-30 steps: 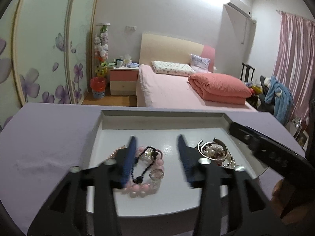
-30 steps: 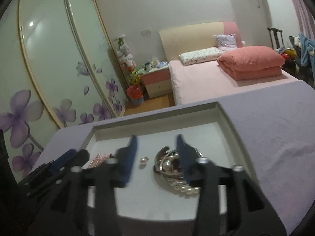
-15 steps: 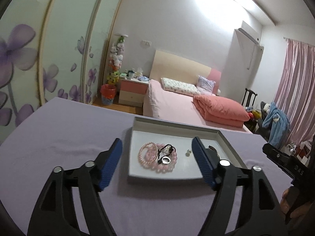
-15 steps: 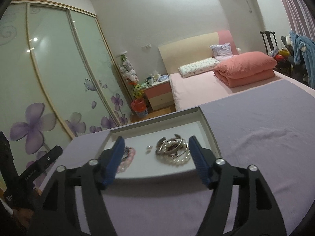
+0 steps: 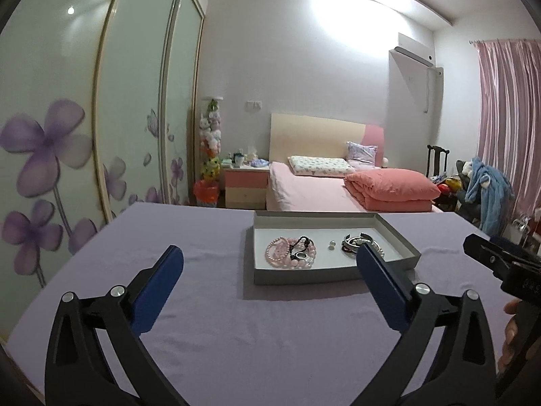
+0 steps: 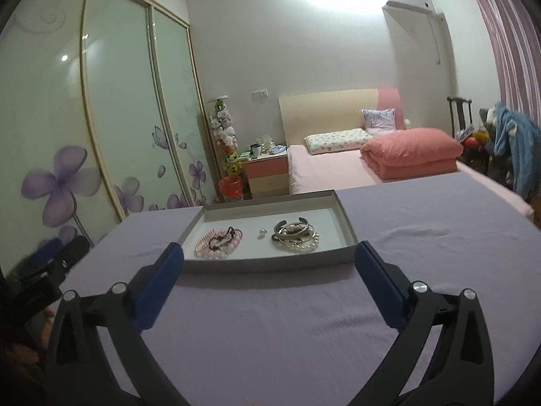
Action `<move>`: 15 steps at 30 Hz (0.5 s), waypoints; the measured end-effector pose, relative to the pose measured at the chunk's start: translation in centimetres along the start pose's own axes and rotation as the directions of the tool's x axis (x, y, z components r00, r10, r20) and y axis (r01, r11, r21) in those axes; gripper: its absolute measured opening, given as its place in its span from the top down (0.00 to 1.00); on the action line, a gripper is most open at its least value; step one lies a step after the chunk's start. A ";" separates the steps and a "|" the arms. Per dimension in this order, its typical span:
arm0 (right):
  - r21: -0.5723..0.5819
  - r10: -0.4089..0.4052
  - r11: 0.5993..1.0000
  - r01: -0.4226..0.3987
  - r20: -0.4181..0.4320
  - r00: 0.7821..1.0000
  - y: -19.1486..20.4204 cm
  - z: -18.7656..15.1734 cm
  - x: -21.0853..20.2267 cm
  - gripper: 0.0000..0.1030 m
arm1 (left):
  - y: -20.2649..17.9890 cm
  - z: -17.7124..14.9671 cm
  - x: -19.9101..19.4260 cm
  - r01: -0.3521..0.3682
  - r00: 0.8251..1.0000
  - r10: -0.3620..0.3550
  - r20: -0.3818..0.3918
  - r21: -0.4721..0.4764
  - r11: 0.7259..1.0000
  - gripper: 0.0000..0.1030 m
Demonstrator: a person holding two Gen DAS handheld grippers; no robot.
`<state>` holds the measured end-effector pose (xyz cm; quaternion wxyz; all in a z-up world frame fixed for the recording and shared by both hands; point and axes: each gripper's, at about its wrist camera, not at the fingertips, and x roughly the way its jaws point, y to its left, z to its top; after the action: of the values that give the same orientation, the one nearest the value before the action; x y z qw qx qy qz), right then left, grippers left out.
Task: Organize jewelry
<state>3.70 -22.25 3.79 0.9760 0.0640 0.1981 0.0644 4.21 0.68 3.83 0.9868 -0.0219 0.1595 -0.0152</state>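
Observation:
A shallow grey tray with a white floor lies on the purple tablecloth. Pink bead bracelets with a black bead string lie at its left. A small bead sits in the middle and silver bangles with pearls at the right. My left gripper hangs short of the tray, its jaws opening wide with nothing between them. In the right wrist view, my right gripper is likewise back from the tray, jaws opening and empty, with the pink bracelets and bangles beyond.
The purple cloth covers the table around the tray. Beyond it stand a pink bed, a nightstand, flowered wardrobe doors on the left and a chair with clothes by the pink curtain.
Both grippers have drawn back and upward from over the tray, and their jaws have spread from half open to wide. The jewellery stays in the tray.

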 end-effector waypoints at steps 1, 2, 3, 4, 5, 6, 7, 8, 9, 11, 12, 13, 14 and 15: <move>-0.010 -0.007 1.000 0.007 0.003 1.000 0.1 -0.3 -0.4 0.04 | 0.0 -0.1 -0.3 -0.004 1.000 0.004 0.004 0.001 1.000 0.02; -0.017 -0.010 1.000 0.010 0.005 1.000 0.1 -0.5 -0.8 0.04 | 0.0 -0.2 -0.5 -0.006 1.000 0.006 0.007 -0.002 1.000 0.02; -0.022 -0.012 1.000 0.012 0.004 1.000 0.2 -0.6 -0.8 0.04 | 0.0 -0.3 -0.7 -0.006 1.000 0.006 0.007 -0.009 1.000 0.02; -0.029 -0.013 0.999 0.013 0.000 1.000 0.2 -0.9 -1.1 0.04 | 0.1 -0.5 -0.9 -0.005 1.000 0.006 0.006 -0.014 1.000 0.02; -0.032 -0.016 0.999 0.015 -0.003 1.000 0.2 -1.2 -1.3 0.04 | 0.1 -0.6 -1.0 -0.006 1.000 0.006 0.006 -0.016 1.000 0.02; -0.031 -0.018 0.999 0.018 -0.004 1.000 0.1 -1.4 -1.5 0.04 | 0.1 -0.8 -1.1 -0.008 1.000 0.008 0.006 -0.018 1.000 0.02; -0.029 -0.017 0.999 0.017 0.001 1.000 -0.1 -1.6 -1.8 0.04 | 0.1 -1.1 -1.2 -0.015 1.000 0.015 0.006 -0.018 1.000 0.02; -0.027 -0.018 0.999 0.018 0.007 1.000 -0.2 -1.8 -2.1 0.04 | 0.0 -1.3 -1.4 -0.021 1.000 0.022 0.007 -0.016 1.000 0.02; -0.028 -0.019 0.999 0.019 0.013 1.000 -0.3 -2.0 -2.5 0.04 | 0.0 -1.5 -1.5 -0.025 1.000 0.025 0.007 -0.014 1.000 0.02; -0.030 -0.017 0.999 0.018 0.024 1.000 -0.4 -2.3 -2.9 0.04 | 0.0 -1.9 -1.9 -0.032 0.999 0.032 0.006 -0.014 0.999 0.02; -0.031 -0.016 0.999 0.017 0.032 0.999 -0.4 -2.4 -3.2 0.04 | 0.0 -2.2 -2.0 -0.036 0.999 0.036 0.005 -0.017 0.999 0.02; -0.031 -0.016 0.999 0.017 0.041 0.999 -0.4 -2.6 -3.5 0.04 | 0.0 -2.4 -2.2 -0.038 0.999 0.038 0.006 -0.020 0.999 0.02; -0.034 -0.016 0.999 0.017 0.051 0.999 -0.4 -2.7 -3.8 0.04 | -0.1 -2.5 -2.4 -0.039 0.999 0.039 0.007 -0.023 0.999 0.02; -0.037 -0.015 0.999 0.017 0.056 0.998 -0.4 -2.9 -3.8 0.04 | 0.0 -2.7 -2.5 -0.039 0.999 0.040 0.008 -0.027 0.999 0.02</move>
<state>-0.89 -22.91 2.58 0.9827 0.0461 0.1699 0.0584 1.02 0.63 2.10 0.9872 -0.0321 0.1559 0.0065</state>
